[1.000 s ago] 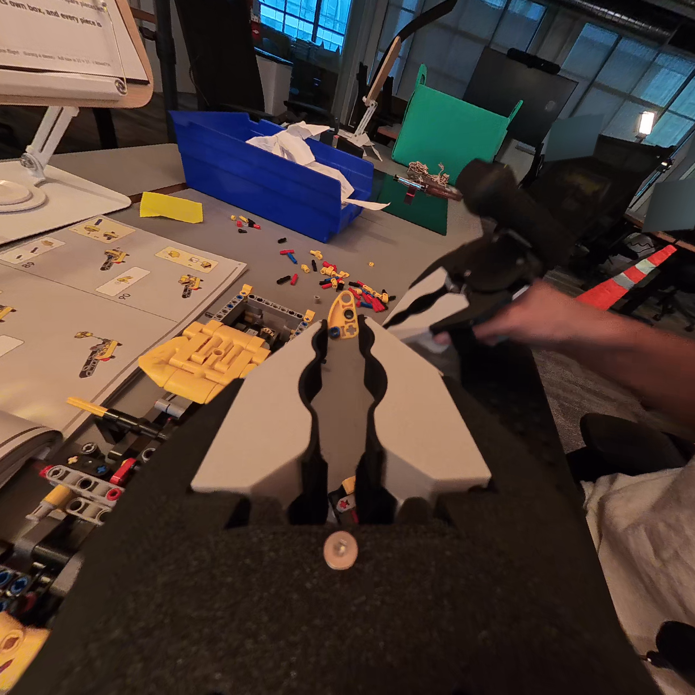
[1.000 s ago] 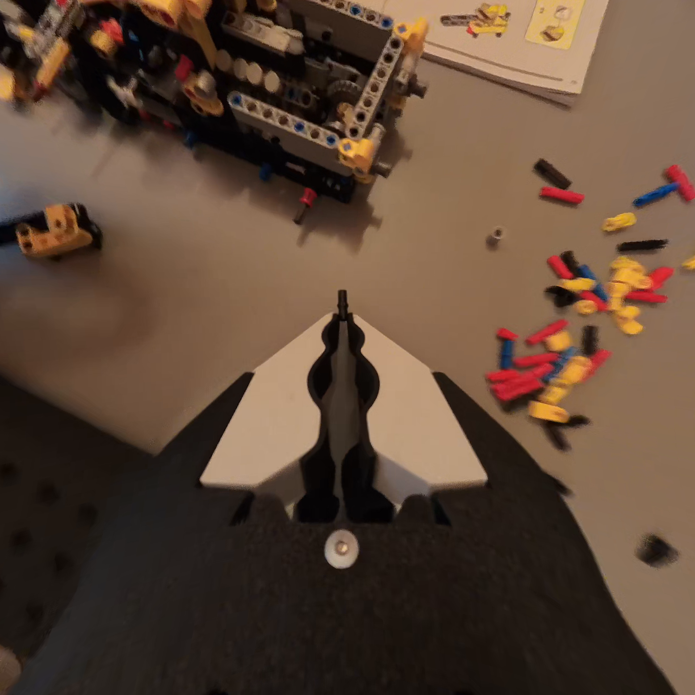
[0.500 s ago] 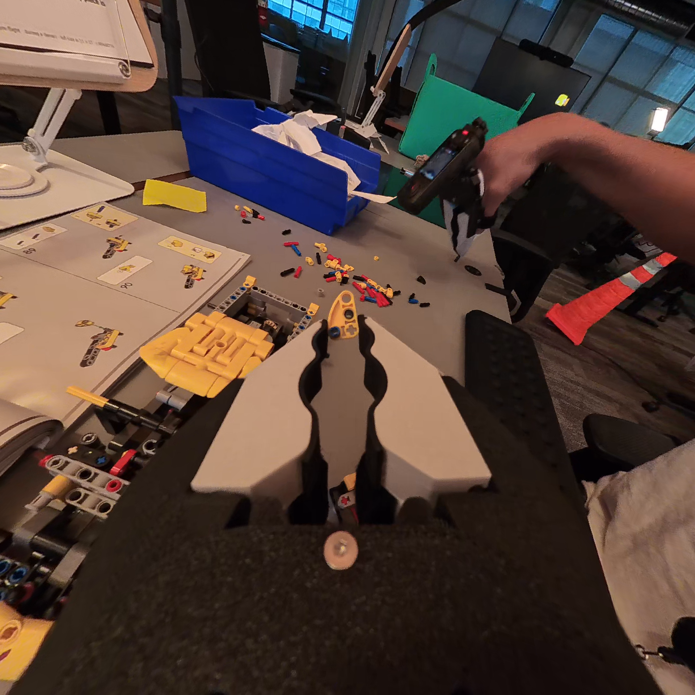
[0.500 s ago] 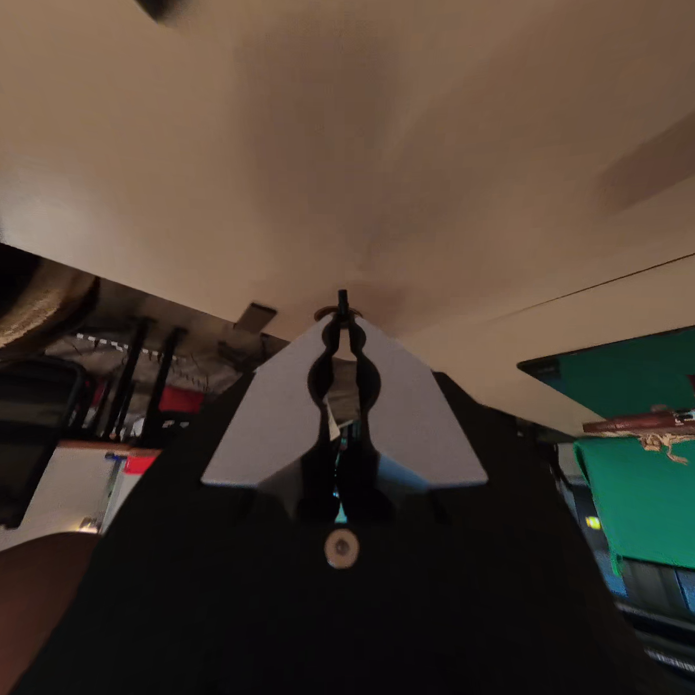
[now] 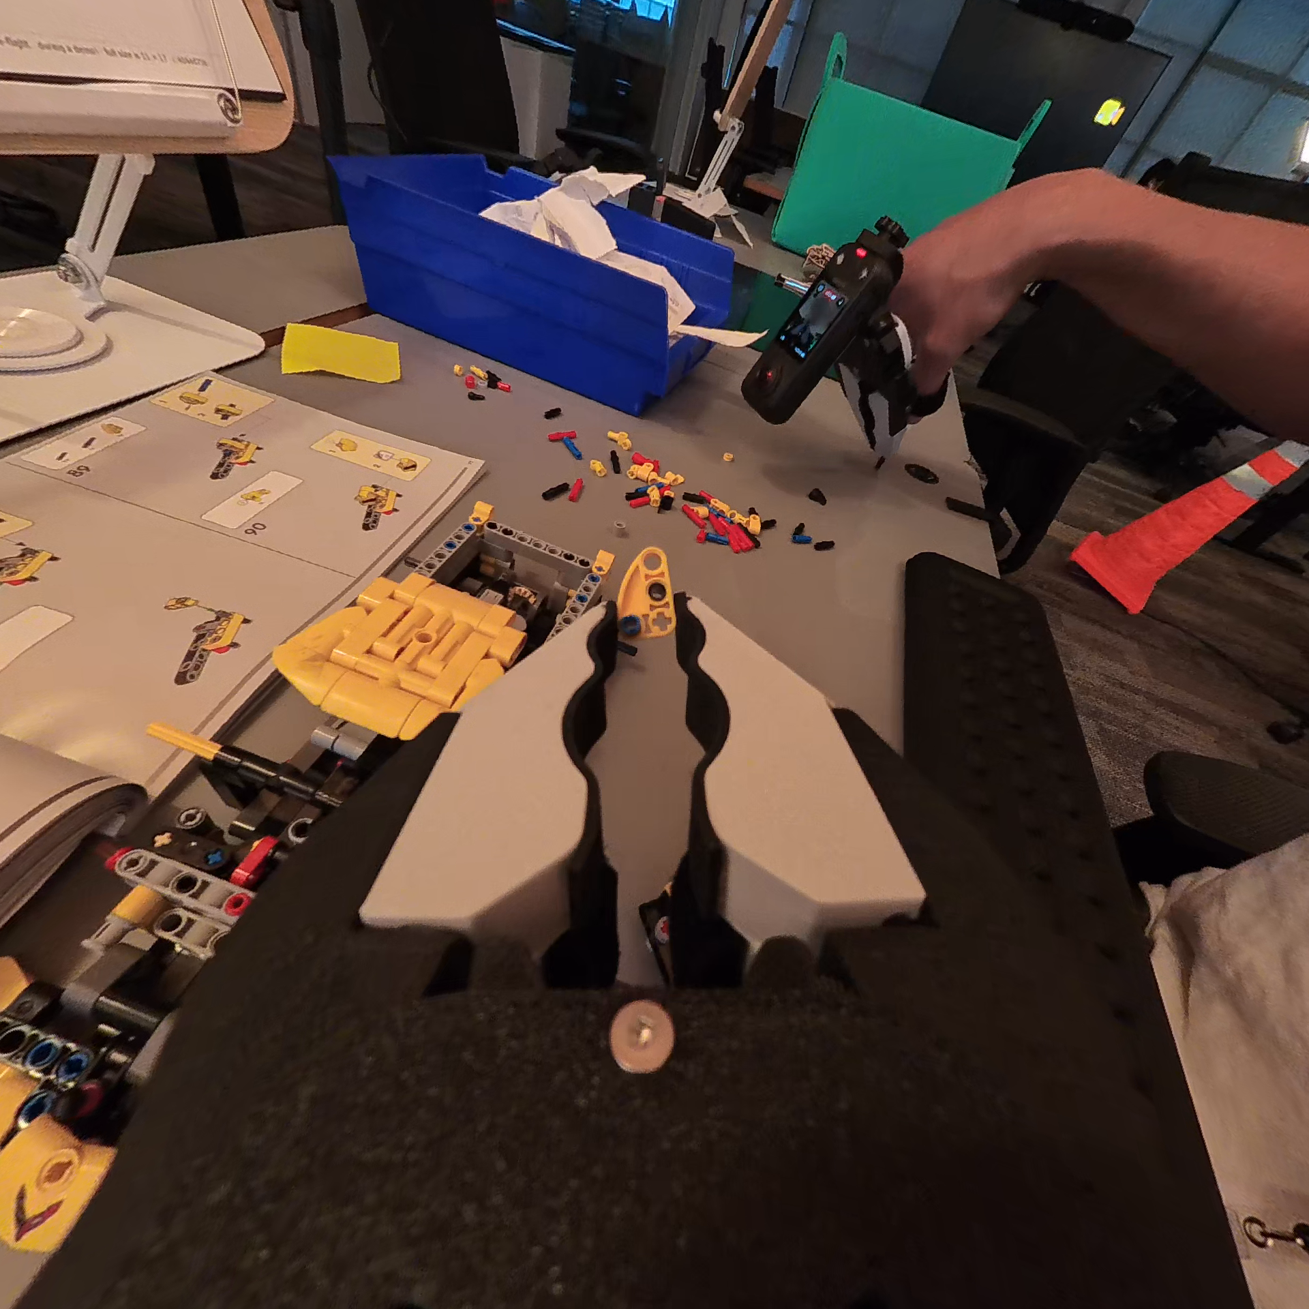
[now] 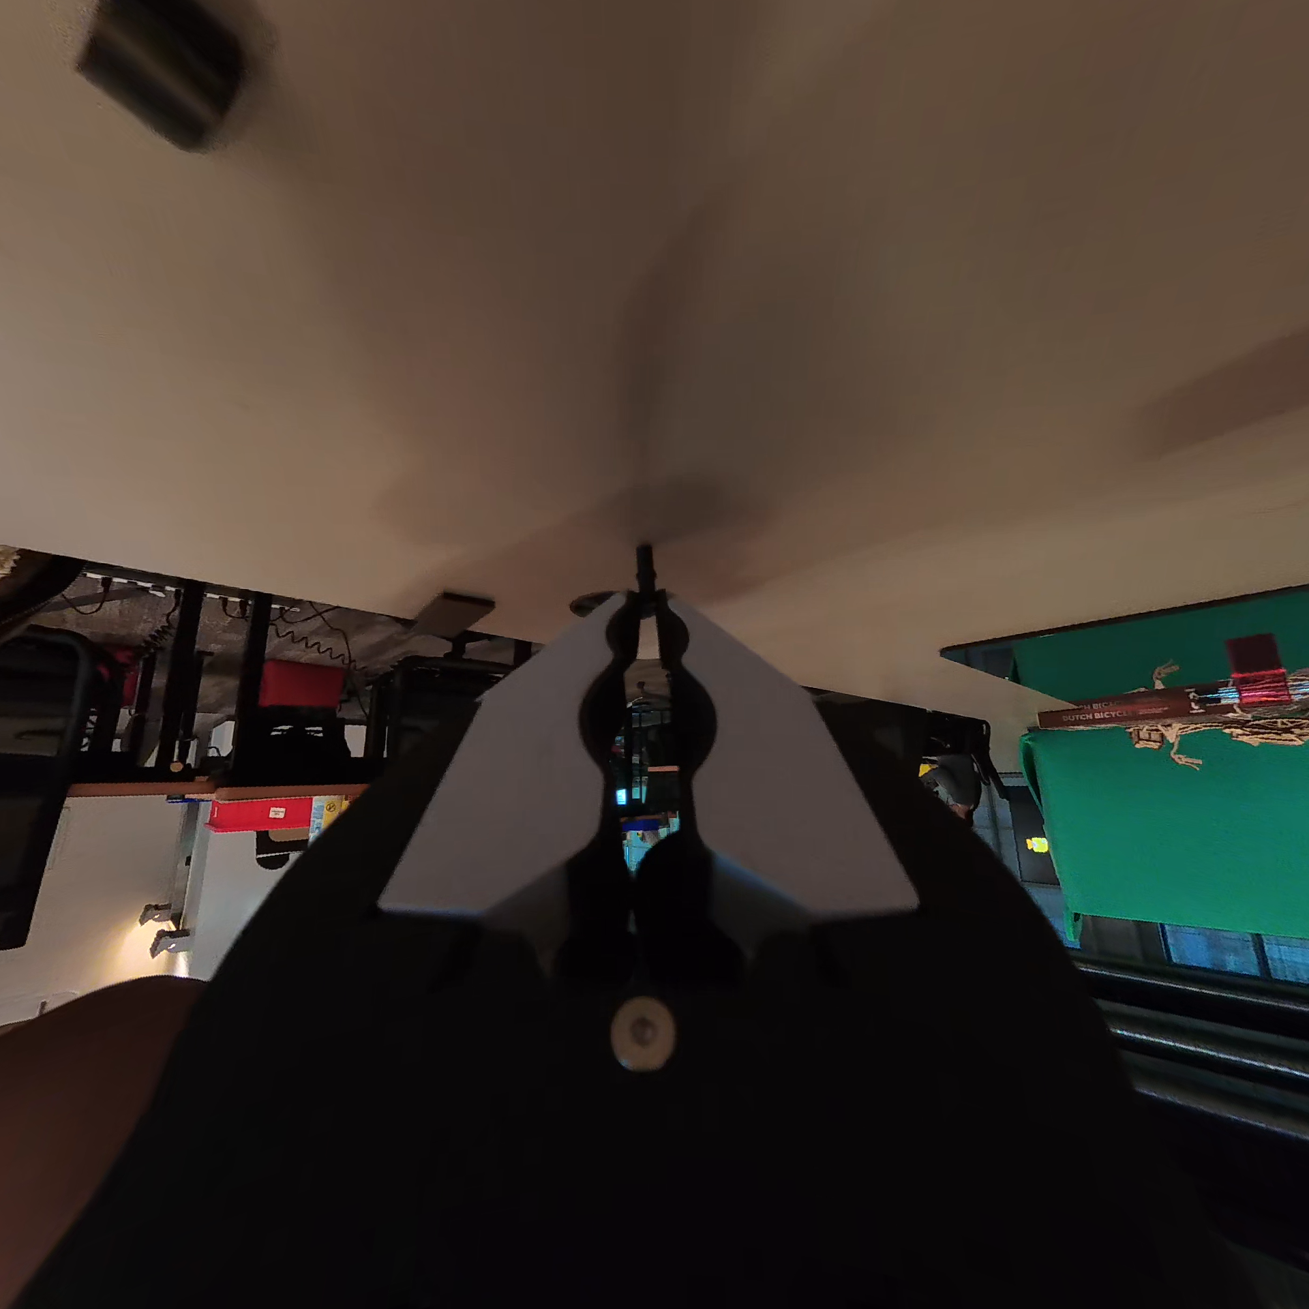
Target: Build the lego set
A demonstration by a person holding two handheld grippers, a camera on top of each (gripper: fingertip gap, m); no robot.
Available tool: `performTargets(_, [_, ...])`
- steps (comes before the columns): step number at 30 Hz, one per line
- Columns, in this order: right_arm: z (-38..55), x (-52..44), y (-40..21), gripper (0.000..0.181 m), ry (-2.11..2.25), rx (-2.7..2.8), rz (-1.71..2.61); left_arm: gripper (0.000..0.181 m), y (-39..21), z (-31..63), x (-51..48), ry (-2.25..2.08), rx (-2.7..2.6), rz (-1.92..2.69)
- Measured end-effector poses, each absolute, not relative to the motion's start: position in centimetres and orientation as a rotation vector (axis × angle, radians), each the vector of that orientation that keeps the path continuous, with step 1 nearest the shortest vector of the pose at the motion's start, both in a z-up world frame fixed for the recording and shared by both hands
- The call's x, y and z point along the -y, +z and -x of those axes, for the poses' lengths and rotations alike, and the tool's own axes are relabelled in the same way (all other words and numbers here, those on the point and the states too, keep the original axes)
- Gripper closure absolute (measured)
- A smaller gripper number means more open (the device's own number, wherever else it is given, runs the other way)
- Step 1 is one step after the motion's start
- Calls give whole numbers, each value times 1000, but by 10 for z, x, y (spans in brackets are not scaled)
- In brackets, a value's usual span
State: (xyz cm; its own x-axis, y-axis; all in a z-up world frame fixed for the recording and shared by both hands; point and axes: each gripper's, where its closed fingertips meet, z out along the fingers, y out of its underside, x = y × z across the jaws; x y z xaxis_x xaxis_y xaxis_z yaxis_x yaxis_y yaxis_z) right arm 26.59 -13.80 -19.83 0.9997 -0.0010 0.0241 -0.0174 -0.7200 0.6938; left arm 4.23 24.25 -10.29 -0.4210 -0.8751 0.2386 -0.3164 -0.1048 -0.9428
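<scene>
Two grippers, each pinching a small lego part near the half-built model.

Left wrist view: the left gripper (image 5: 643, 615) pinches a yellow plate (image 5: 646, 593) just right of the model (image 5: 453, 623); the loose pins (image 5: 680, 496) lie beyond. Right wrist view: the right gripper (image 6: 644, 602), well right of the model, nips a black pin (image 6: 645, 567) against the table (image 6: 637, 248).

Partly built lego model (image 5: 453, 637): near end hidden behind left hand-held gripper (image 5: 643, 623) body, lower part cut by left edge. Instruction booklet (image 5: 212, 510) runs off left edge. Small black piece between left fingertips, under yellow lego piece (image 5: 648, 591): too small to tell kind. Right wrist view: dark object (image 6: 166, 74) on table (image 6: 708, 248) blurred, unidentifiable; black pin (image 6: 646, 567) base hidden between right hand-held gripper (image 6: 646, 602) fingertips.
</scene>
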Motion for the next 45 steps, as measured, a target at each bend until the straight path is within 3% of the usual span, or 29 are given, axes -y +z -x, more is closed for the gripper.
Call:
performTargets(20, [-266,140,-199,178,34,5,-2330,166,-103,-41,-239,-1553,-1712,1297])
performTargets(33, [-268,136,-197,168,49,36,-2419,166,-102,-41,-240,-1560,-1705,1304])
performTargets(45, [-265,108,-197,163,86,444,-3384,166,-103,-42,-242,-1561,-1698,1315])
